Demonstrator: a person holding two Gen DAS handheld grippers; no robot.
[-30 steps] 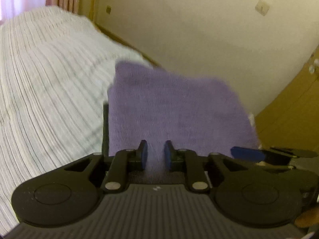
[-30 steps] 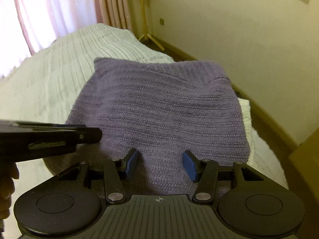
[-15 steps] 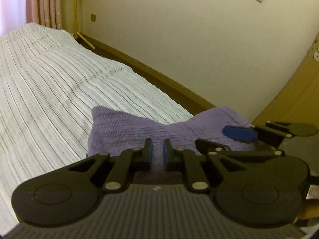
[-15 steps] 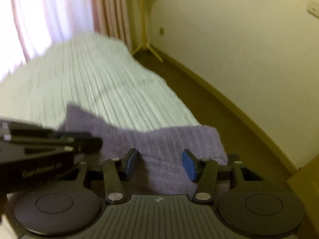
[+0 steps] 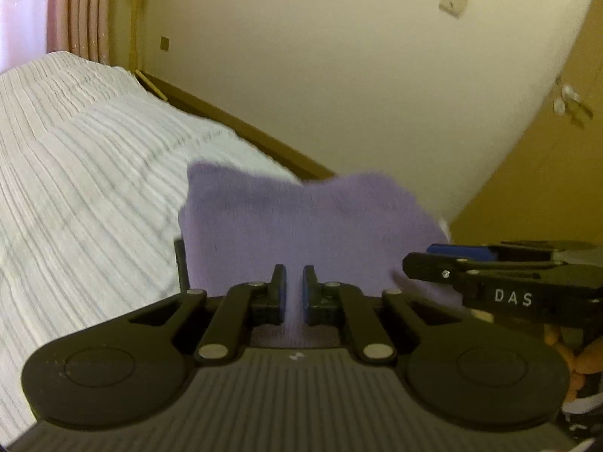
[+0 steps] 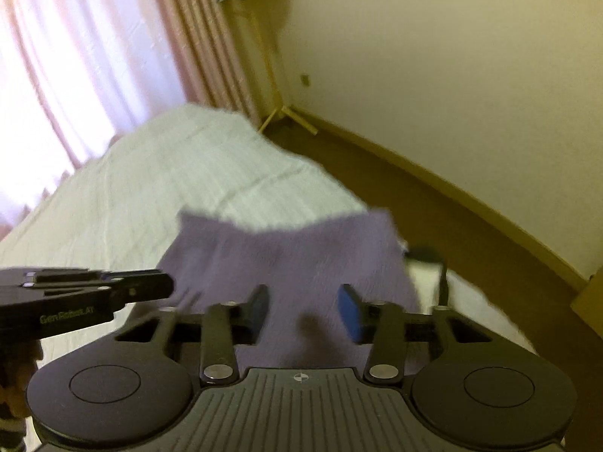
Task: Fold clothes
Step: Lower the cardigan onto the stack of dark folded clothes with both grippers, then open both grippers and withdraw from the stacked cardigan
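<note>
Left wrist view: the left gripper is pinching the near edge of a purple knit garment, jaws nearly closed, above the white bed.

Right wrist view: the right gripper has just been closing, jaws part-open around the garment; grip uncertain. Mid-fold, the next move is probably laying it flat.

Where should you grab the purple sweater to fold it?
Best guess: grab the purple sweater along its near edge, coming in from the near side of the bed, one corner per gripper. It is soft and floppy, so two spread grips keep it flat. The left gripper already pinches that edge.
</note>
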